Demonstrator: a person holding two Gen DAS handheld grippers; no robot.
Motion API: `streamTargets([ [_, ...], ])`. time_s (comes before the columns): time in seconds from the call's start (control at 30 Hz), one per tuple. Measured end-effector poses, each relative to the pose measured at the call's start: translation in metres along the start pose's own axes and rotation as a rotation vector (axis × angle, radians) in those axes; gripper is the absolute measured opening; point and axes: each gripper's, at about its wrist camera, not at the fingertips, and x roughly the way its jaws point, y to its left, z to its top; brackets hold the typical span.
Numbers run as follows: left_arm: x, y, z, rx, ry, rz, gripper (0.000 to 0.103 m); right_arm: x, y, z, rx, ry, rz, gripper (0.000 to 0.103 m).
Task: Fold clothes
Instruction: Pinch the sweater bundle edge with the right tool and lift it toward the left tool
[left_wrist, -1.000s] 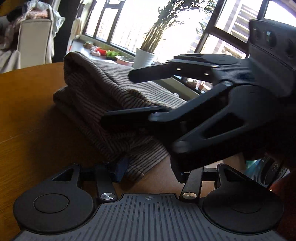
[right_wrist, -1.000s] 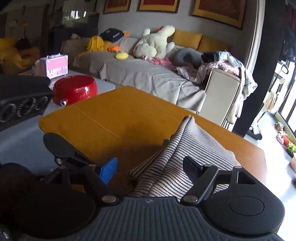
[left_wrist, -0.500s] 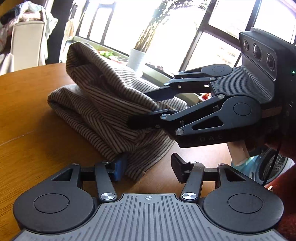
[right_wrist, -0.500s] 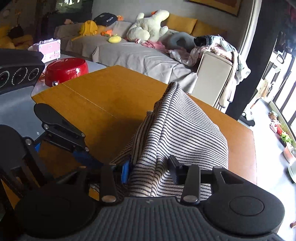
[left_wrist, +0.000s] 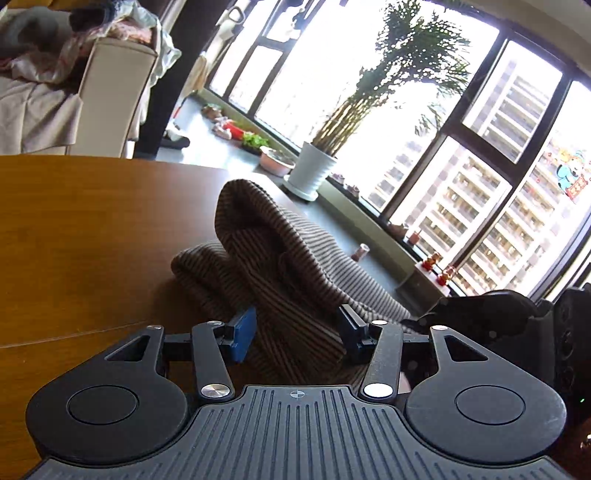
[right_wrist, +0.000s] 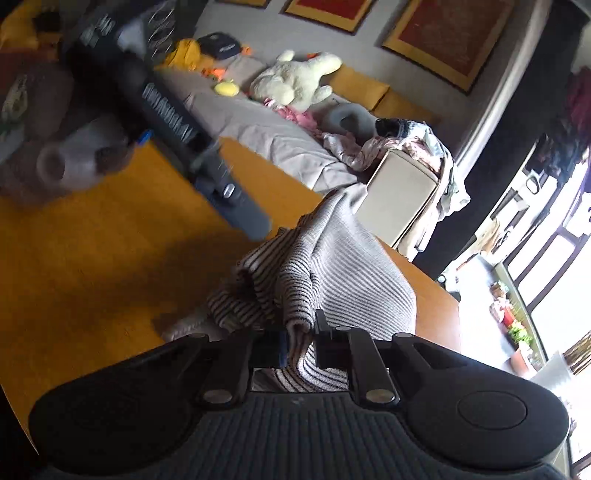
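- Pinching a raised fold of the striped garment (right_wrist: 354, 280) in the right gripper (right_wrist: 299, 332), jaws having just been closing, now nearly together with the cloth clamped between them.
- Bracketing a thicker bunch of the same garment (left_wrist: 280, 258) with the left gripper (left_wrist: 295, 328), jaws having just been closing, blue pad touching the cloth on one side and dark finger touching it on the other, the bunch filling the gap.
- Resting in a rumpled heap on the wooden table (left_wrist: 92, 229), near the edge on the window side, with one ridge pulled up above the rest.
- Showing thin dark-and-light stripes, brownish against the window glare, greyer from the right wrist view.
- Standing on the sill beyond the table: a tall plant in a white pot (left_wrist: 310, 173).
- Sticking to the window glass at far right: a cartoon figure decal (left_wrist: 570, 177) with a red panel below it, writing too small to read.
- Lying on the grey sofa (right_wrist: 266, 125) behind the table: a cream plush toy (right_wrist: 295, 81) and loose clothes piled on the armrest.
- Hanging on the wall above: red framed pictures (right_wrist: 450, 40) in gold frames, no lettering legible.
- Bearing only a small crosshair mark (left_wrist: 294, 394) on the gripper body's ribbed front.
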Motion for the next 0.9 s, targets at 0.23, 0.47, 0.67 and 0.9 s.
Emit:
streamTargets([
  [0.23,0.029,-0.002,-0.022,-0.014,0.089,-0.078,0.039,-0.021,-0.098,0.024,0.605,-0.195,0.251,0.011],
  [0.47,0.032,-0.003,-0.034,-0.004,0.097,-0.081,0.041,0.032,-0.058,0.015,0.592,-0.017,0.436,0.012],
  [0.67,-0.012,-0.006,-0.034,0.1,0.103,-0.006,0.06,0.036,-0.039,0.002,0.495,0.037,0.412,0.012],
  [0.9,-0.058,0.013,-0.004,-0.021,-0.054,0.081,0.06,0.033,0.034,0.004,0.152,0.076,0.336,0.018],
])
